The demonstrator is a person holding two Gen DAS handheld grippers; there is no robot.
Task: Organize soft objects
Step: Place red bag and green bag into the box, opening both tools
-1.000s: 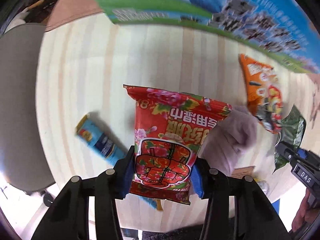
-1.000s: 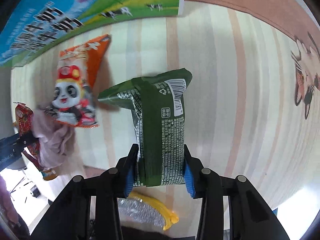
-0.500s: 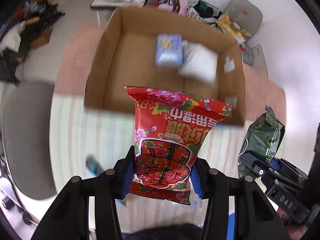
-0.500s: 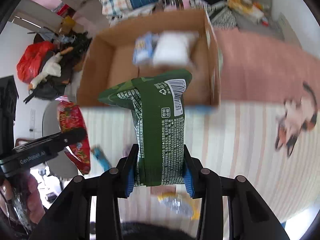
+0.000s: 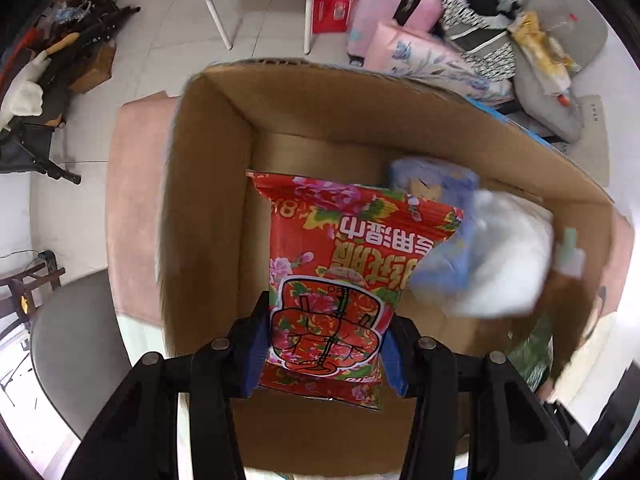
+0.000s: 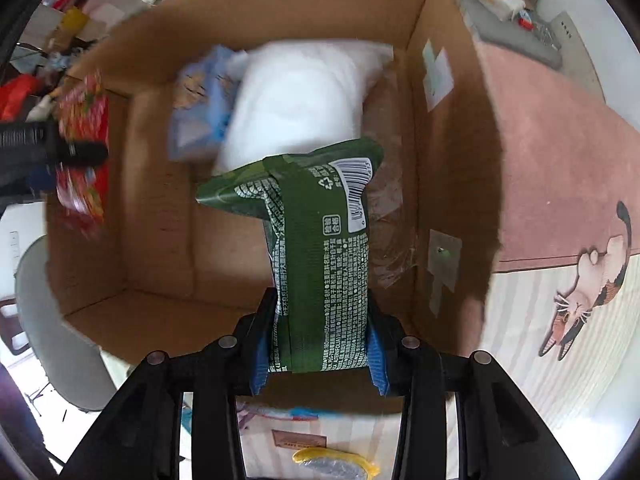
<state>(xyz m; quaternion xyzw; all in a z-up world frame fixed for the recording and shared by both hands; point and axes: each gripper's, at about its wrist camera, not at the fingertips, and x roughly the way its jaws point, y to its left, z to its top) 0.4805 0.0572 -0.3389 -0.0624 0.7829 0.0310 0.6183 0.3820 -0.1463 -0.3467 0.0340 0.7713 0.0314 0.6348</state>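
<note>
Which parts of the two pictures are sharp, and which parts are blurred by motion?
Left wrist view: the red packet in the left gripper is sharp; the cardboard box and white bag are smeared. Right wrist view: the green packet in the right gripper is sharp; the box contents blur.

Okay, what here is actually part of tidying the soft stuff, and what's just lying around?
Part of the job:
red floral packet in left gripper
green foil packet in right gripper
brown cardboard box
white pillowy pack
pale blue pack

Lying about:
pink suitcase
cat-print mat
</note>
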